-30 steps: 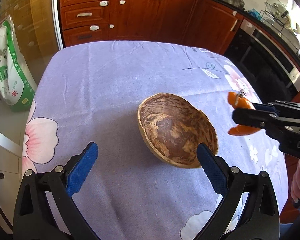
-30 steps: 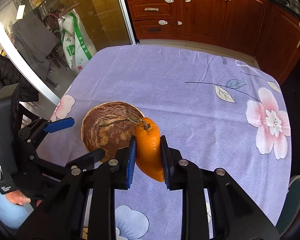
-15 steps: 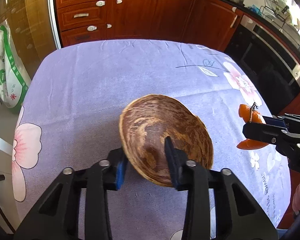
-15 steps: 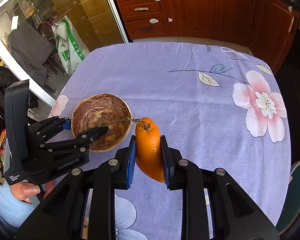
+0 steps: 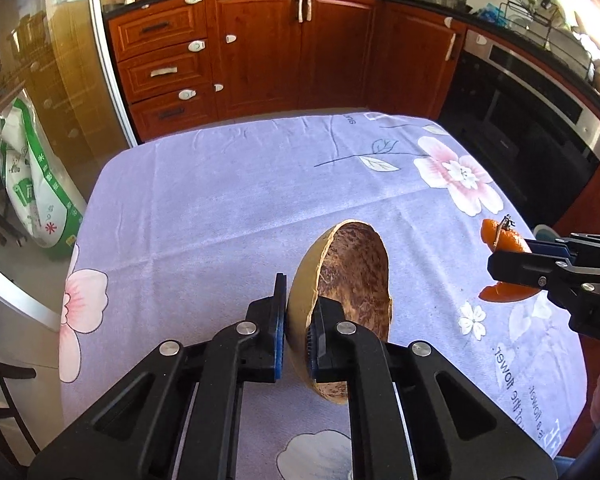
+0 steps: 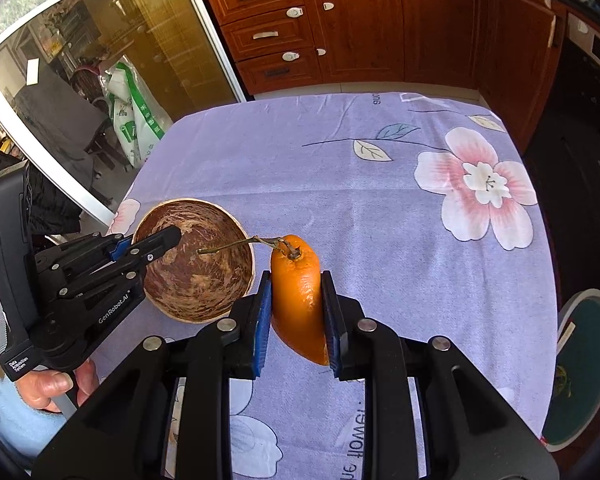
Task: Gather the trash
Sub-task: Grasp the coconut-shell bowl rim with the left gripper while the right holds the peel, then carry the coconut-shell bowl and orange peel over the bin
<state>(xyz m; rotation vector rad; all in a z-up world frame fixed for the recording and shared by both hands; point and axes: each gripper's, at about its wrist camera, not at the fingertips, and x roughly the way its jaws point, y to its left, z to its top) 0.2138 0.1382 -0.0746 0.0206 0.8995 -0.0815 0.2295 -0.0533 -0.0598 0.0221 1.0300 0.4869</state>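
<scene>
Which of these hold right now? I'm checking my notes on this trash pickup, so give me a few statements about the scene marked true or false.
1. The left gripper has its jaws shut on the wall of the brown mottled shell bowl. True.
2. The right gripper is empty. False: it is shut on the orange peel piece with a dry stem.
3. The shell bowl holds other scraps. False: its inside looks bare.
4. The table is covered with a lilac cloth printed with pink flowers. True.
5. The white and green sack lies on the table. False: it stands on the floor behind glass.
</scene>
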